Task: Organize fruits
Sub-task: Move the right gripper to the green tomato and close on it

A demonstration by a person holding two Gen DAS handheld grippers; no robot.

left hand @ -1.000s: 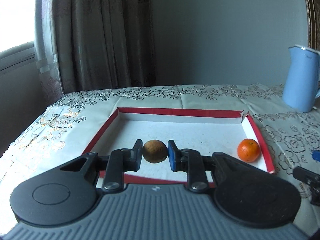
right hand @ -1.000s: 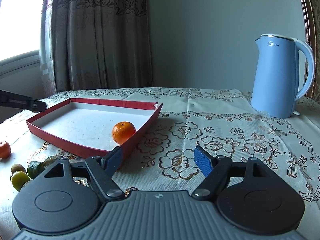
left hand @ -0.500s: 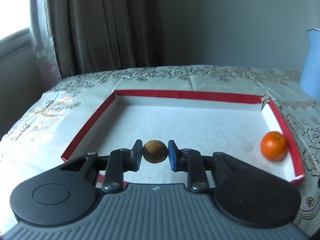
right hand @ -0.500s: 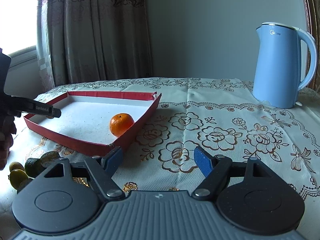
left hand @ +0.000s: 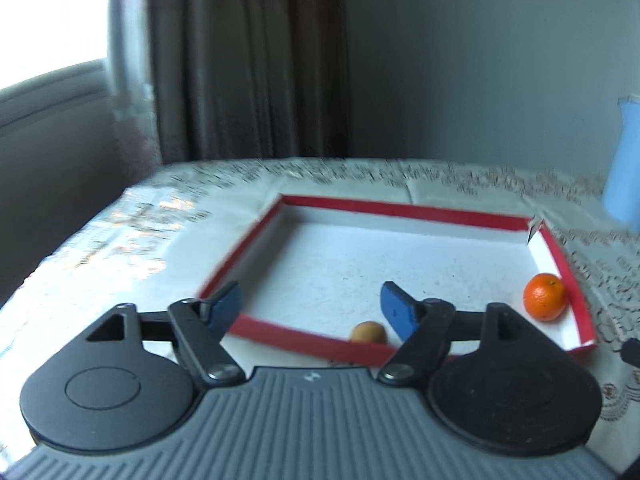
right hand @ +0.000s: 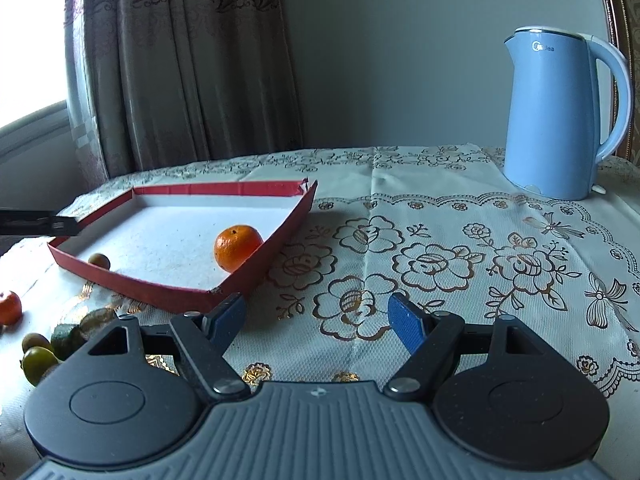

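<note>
A shallow red-rimmed tray (left hand: 404,208) with a white floor lies on the flowered tablecloth; it also shows in the right wrist view (right hand: 160,290). A small brown fruit (left hand: 368,332) lies inside it by the near rim, also seen from the right (right hand: 99,260). An orange (left hand: 545,297) sits in the tray's right corner (right hand: 237,248). My left gripper (left hand: 312,306) is open and empty above the tray's near edge. My right gripper (right hand: 318,322) is open and empty over the tablecloth, right of the tray. A tip of the left gripper (right hand: 38,226) shows at the left.
A blue electric kettle (right hand: 560,116) stands at the back right. Several loose fruits lie on the cloth left of the right gripper: a small orange one (right hand: 9,307) and green-brown ones (right hand: 38,362). Curtain and window lie behind the table.
My left gripper opened and let the brown fruit go; the fruit now lies on the tray floor by the near rim. The left gripper drew back and its view is blurred. The right gripper stayed open.
</note>
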